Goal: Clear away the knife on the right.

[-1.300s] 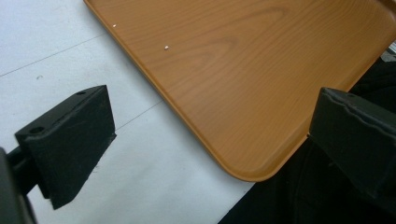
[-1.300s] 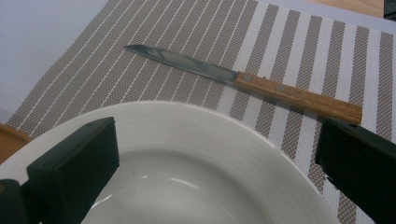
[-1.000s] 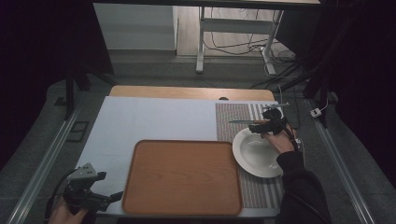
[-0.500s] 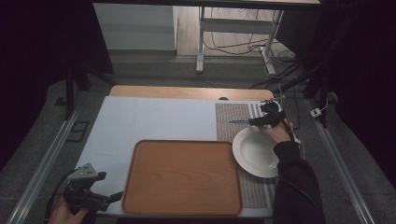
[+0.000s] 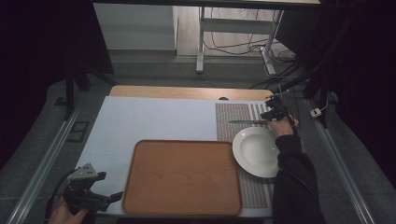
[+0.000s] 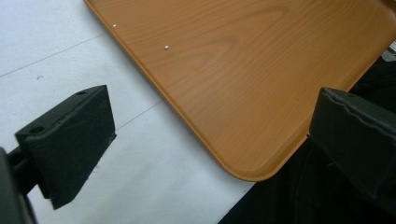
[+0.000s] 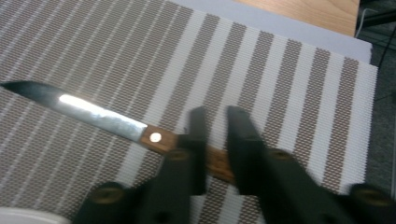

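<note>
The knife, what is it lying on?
The knife lies on a brown and white striped placemat, just beyond the white plate. The right gripper has its jaws around the wooden handle, which hides the handle's end and the mat beneath.

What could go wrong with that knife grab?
1. The right gripper, whose jaws have just been closing, pinches the knife by its wooden handle only; the long blade may droop or twist when lifted.
2. The white plate lies just beside the knife, so a swinging blade could strike its rim.
</note>
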### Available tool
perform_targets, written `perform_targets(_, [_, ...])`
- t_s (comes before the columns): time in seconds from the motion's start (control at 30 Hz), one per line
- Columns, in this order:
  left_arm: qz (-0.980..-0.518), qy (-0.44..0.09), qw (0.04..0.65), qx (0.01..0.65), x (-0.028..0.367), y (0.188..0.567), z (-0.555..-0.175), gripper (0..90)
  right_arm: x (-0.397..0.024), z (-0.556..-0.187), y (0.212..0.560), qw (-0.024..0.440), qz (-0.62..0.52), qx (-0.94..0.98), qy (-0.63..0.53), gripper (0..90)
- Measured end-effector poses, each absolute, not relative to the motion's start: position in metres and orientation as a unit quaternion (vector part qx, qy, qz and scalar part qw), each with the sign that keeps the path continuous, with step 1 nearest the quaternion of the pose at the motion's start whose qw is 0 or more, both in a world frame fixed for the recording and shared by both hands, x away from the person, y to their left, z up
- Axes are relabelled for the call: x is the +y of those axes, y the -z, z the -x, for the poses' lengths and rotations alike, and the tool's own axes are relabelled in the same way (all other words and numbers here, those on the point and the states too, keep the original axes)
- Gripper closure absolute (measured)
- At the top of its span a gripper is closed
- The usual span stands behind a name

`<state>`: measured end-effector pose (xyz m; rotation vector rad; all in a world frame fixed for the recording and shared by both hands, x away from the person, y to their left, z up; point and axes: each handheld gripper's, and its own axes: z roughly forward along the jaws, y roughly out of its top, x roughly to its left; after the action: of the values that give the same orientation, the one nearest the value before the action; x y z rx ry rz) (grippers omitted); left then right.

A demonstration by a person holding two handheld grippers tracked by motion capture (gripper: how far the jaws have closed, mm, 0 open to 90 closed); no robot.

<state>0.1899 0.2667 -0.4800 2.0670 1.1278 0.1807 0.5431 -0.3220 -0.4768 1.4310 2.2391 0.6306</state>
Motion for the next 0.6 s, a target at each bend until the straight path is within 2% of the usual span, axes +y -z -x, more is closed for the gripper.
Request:
perform_targets(0.03, [-0.81,-0.071,0.38,0.441,0.267,0.48,-0.19,0.4,-0.323,-0.544,0.477,0.205,-0.513,0.803,-0.225,89.5])
perform_targets(0.07, [-0.81,-0.07,0.38,0.442,0.267,0.48,-0.19,0.4,-0.325,-0.546,0.478,0.207,-0.513,0.802,-0.226,90.0])
perform_targets(0.33, [-0.81,-0.073,0.379,0.441,0.267,0.48,-0.189,0.5,-0.339,-0.554,0.488,0.217,-0.534,0.791,-0.207,90.0])
perform_targets(0.6, [-0.811,-0.074,0.377,0.442,0.266,0.48,-0.189,0.5,-0.352,-0.542,0.492,0.18,-0.537,0.802,-0.187,90.0])
